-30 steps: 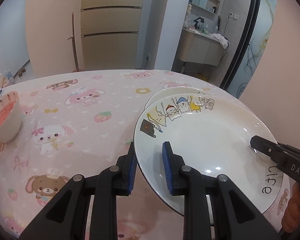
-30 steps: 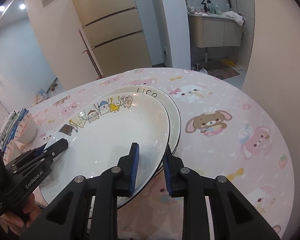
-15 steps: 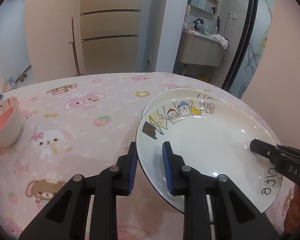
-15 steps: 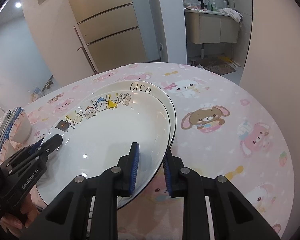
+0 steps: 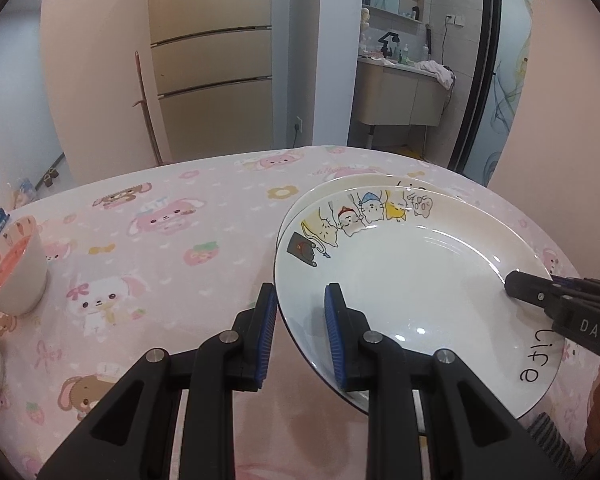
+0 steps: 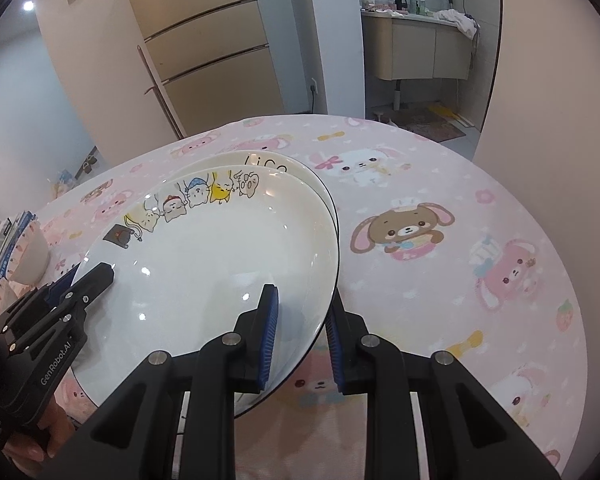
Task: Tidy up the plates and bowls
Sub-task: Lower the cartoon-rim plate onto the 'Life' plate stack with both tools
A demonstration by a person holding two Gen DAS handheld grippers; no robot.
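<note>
1. White glazed ceramic fills both views: I hold the cartoon-cat plate (image 5: 412,280) by opposite rims, my left gripper (image 5: 302,332) clamped on its edge at about 8 o'clock in the left wrist view, my right gripper (image 6: 302,340) clamped on the rim at about 5 o'clock in the right wrist view.
2. Each gripper has 1 blue pad above the rim and 1 below it, so both are closed on this plate.
3. It hangs tilted over the second plate (image 6: 296,168), which lies on the pink cartoon tablecloth (image 6: 440,208) with only a crescent showing at 12 o'clock. Whether the 2 plates touch at the far edge I cannot tell.
4. Step in hand, as I judge it: stacking the held plate onto the lower one.
5. Next I would shift it toward 12 o'clock until the rims line up, level it, lower it gently, then let go with both grippers. A skewed drop could chip a rim.
6. Count: 2 plates, 1 on the cloth and 1 in my grip; 1 orange-patterned bowl (image 5: 14,268) at 9 o'clock of the left view, well apart from them.
</note>
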